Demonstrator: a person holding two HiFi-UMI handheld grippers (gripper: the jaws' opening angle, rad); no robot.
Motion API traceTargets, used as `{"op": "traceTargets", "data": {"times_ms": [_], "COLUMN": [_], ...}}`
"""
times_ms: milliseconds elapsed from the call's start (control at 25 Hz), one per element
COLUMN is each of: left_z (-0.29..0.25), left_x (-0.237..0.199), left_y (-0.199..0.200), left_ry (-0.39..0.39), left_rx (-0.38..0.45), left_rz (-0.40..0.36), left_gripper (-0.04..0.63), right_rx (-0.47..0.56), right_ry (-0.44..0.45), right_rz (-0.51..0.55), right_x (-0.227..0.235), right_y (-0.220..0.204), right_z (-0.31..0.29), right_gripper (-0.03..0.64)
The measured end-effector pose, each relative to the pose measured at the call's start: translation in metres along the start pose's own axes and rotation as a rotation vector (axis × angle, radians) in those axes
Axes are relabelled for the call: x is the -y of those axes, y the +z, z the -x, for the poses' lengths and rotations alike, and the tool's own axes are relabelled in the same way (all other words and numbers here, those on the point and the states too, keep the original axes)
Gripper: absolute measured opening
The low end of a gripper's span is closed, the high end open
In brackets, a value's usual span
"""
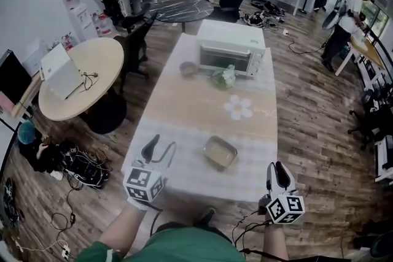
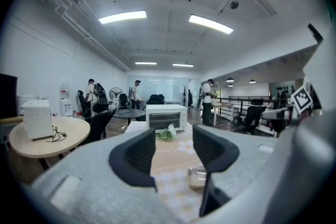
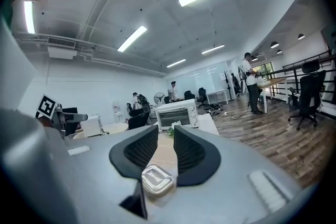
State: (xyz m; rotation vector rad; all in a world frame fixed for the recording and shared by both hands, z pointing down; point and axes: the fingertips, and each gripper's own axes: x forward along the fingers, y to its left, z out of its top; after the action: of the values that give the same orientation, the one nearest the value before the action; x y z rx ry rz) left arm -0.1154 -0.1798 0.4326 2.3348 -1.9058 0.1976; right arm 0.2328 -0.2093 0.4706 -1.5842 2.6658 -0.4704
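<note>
Two tools hover by the table's point(image 1: 196, 108) 6 o'clock edge, both empty. The left tool point(image 1: 158, 149) has its jaws wide apart, while the right tool point(image 1: 279, 175) shows only a narrow gap. The metal tray point(image 1: 220, 152) lies on the table between them, with the left tool at its 9 o'clock and the right tool at its 4 o'clock.

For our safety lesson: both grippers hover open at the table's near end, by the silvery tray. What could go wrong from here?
1. The silvery tray lies loose on the tablecloth near the front edge; a nudge from the right gripper might slide it instead of gripping it.
2. Its thin rim may bend if pinched.
3. The left gripper could snag the tablecloth's corner.
</note>
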Motion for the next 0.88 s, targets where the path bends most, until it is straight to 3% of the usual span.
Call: {"op": "traceTargets", "data": {"times_ms": [120,320,880], "left_z": [-0.013,-0.028,-0.095], "left_x": [0.003,-0.009,-0.068], "left_y": [-0.002,-0.012,-0.076], "left_ry": [0.018,0.034,-0.03], "left_rx": [-0.009,-0.043,-0.182], "left_rz": [0.002,0.011,0.044], "left_gripper": [0.221,0.221,0.221], "right_rx": [-0.034,-0.143,-0.332], "right_ry": [0.027,0.083,0.024], "right_rz": [-0.002,-0.101,-0.198], "right_x": [0.017,0.027,0.038], "right_y": [-0.006,-0.039,-0.139], "right_z": [-0.02,-0.057,-0.13], "right_gripper": [0.094,0.094,0.095]}}
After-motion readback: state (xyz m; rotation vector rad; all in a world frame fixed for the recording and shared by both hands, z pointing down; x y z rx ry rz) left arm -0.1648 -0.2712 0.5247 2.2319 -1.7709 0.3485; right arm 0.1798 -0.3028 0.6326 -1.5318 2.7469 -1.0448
